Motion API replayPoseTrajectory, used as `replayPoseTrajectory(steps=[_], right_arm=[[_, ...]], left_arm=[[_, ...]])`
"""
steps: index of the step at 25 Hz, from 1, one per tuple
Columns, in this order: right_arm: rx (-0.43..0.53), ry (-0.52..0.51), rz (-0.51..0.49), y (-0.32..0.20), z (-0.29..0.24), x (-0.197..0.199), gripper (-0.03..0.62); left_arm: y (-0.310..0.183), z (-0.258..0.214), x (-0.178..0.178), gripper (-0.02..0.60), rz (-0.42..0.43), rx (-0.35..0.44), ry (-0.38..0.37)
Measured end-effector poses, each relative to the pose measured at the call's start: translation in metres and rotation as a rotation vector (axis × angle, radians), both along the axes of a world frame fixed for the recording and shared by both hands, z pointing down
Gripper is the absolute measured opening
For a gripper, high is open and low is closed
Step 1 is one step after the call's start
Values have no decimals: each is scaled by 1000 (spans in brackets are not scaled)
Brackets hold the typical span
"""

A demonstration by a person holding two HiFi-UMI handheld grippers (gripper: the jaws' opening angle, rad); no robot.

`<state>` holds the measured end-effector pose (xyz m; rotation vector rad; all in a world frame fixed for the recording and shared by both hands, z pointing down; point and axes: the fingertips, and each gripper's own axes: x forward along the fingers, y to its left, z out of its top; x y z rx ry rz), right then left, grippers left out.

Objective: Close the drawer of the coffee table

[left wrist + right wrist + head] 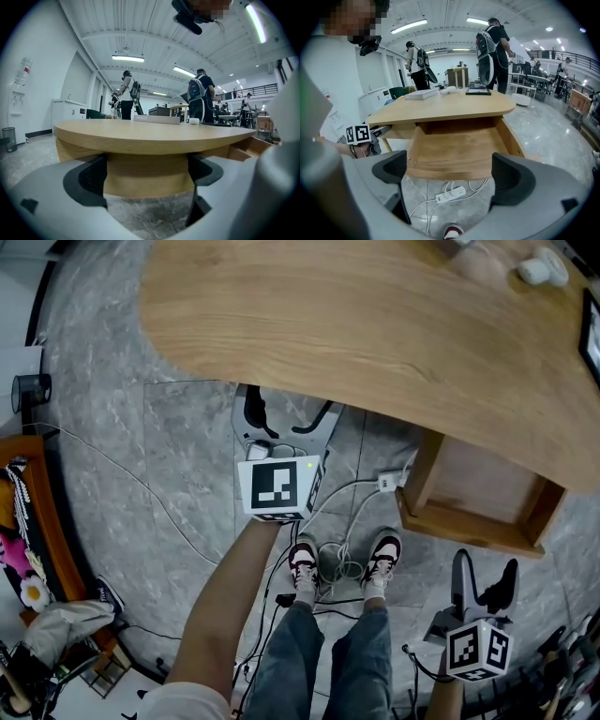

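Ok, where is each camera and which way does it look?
Head view: on the person's head, looking steeply down at the pale oval wooden coffee table, its open wooden drawer, an arm, legs, shoes.
Left gripper view: on the left tongs, open and empty, facing the table's rounded edge.
Right gripper view: on the right tongs, open and empty, facing into the drawer.
Shared: head and right gripper views show the drawer and a white power strip.

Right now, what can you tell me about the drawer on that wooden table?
The drawer is a shallow light-wood tray, pulled well out from under the coffee table. It looks empty and level, with low side walls. The right gripper, jaws apart, faces its front edge without touching; a white power strip lies on the floor below.
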<state>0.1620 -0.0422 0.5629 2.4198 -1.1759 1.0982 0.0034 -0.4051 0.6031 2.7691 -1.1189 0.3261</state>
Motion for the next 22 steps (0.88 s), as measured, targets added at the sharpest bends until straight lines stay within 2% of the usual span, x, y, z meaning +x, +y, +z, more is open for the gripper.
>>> replayPoseTrajectory(steps=[11, 15, 20, 22], right_arm=[[10, -5, 2, -3, 4, -2, 571], [18, -1, 2, -3, 3, -4, 571], [32, 1, 17, 0, -6, -8, 571], [40, 3, 22, 3, -9, -10, 571]], left_arm=[[-4, -1, 2, 529, -3, 18, 20], [-5, 3, 0, 523, 4, 29, -38], [7, 6, -11, 398, 32, 30, -123], [18, 9, -21, 367, 37, 12, -139]])
